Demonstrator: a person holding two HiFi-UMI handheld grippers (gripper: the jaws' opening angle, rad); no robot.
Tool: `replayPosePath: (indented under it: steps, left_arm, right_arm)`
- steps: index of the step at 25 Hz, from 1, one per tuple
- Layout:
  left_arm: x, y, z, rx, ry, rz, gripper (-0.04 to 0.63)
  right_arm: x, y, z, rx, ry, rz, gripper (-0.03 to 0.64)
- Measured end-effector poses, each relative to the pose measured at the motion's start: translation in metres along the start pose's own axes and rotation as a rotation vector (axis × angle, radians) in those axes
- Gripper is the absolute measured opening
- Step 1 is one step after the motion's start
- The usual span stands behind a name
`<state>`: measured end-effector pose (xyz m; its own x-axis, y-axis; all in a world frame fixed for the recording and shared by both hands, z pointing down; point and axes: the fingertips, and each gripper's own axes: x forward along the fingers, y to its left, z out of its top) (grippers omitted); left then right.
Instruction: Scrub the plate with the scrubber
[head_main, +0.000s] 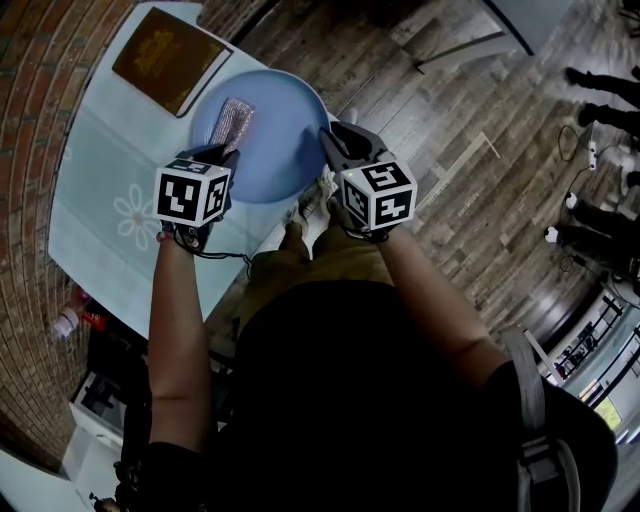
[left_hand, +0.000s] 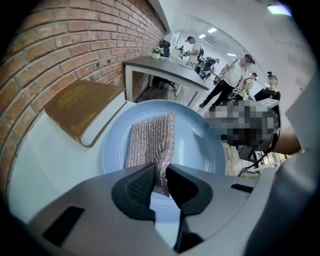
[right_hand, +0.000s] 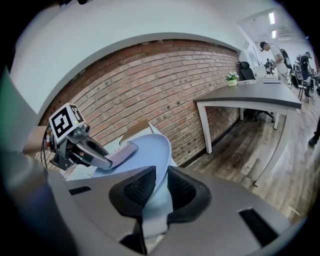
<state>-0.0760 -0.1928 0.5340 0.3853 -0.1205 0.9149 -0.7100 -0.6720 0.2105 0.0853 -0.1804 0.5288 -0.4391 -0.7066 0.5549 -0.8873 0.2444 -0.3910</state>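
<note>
A light blue plate (head_main: 275, 135) is held up over the table's edge. My right gripper (head_main: 328, 150) is shut on its right rim, and the plate's rim (right_hand: 162, 150) runs between the jaws in the right gripper view. A silvery mesh scrubber (head_main: 233, 122) lies on the plate's left part. My left gripper (head_main: 226, 155) is shut on the near end of the scrubber (left_hand: 151, 145), which hangs flat against the blue plate (left_hand: 200, 150). In the right gripper view the left gripper (right_hand: 107, 161) presses the scrubber (right_hand: 122, 150) onto the plate.
A pale tablecloth with a flower print (head_main: 120, 200) covers the table by a brick wall (head_main: 35, 90). A brown book (head_main: 170, 57) lies at the table's far end, behind the plate. Wooden floor (head_main: 450, 150) is to the right. People stand by desks in the background (left_hand: 230, 75).
</note>
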Motion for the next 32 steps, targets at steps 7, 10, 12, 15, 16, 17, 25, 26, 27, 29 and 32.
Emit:
replayPosePath:
  steps: [7,10,12,15,16,17,25,26,27,29,32]
  left_arm:
    - [-0.008,-0.042,-0.036,-0.004,0.020,-0.092,0.072]
    - [-0.005,-0.071,-0.045,0.051,0.038,-0.152,0.073]
    - [-0.003,-0.091,-0.044,0.105,0.042,-0.187,0.074]
    - [0.002,-0.114,-0.035,0.151,0.039,-0.233,0.074]
    - [0.005,-0.119,-0.031,0.159,0.035,-0.242,0.073]
    - [0.008,-0.122,-0.027,0.168,0.030,-0.245,0.073]
    - [0.021,-0.100,0.010,0.217,-0.031,-0.089,0.074]
    - [0.021,-0.093,0.009,0.205,-0.022,-0.055,0.074]
    - [0.020,-0.084,0.008,0.186,-0.013,-0.022,0.074]
    - [0.017,-0.069,0.002,0.146,-0.001,0.026,0.074]
    - [0.012,-0.063,-0.008,0.136,0.007,0.039,0.074]
  right_arm:
    - [-0.002,0.000,-0.001,0.004,0.000,0.001,0.091]
    - [-0.004,0.000,-0.002,0.002,0.003,0.003,0.091]
    - [-0.005,0.001,-0.003,0.001,0.004,0.005,0.091]
    - [-0.006,0.001,-0.004,-0.002,0.005,0.008,0.091]
    - [-0.006,0.001,-0.004,-0.003,0.007,0.008,0.091]
    - [-0.006,0.001,-0.004,-0.004,0.008,0.009,0.091]
    - [-0.007,0.002,-0.005,-0.012,0.016,0.013,0.092]
    - [-0.007,0.002,-0.005,-0.015,0.017,0.014,0.092]
    - [-0.007,0.003,-0.005,-0.017,0.019,0.016,0.092]
    - [-0.007,0.003,-0.006,-0.018,0.024,0.018,0.092]
    - [-0.008,0.003,-0.005,-0.018,0.024,0.023,0.094]
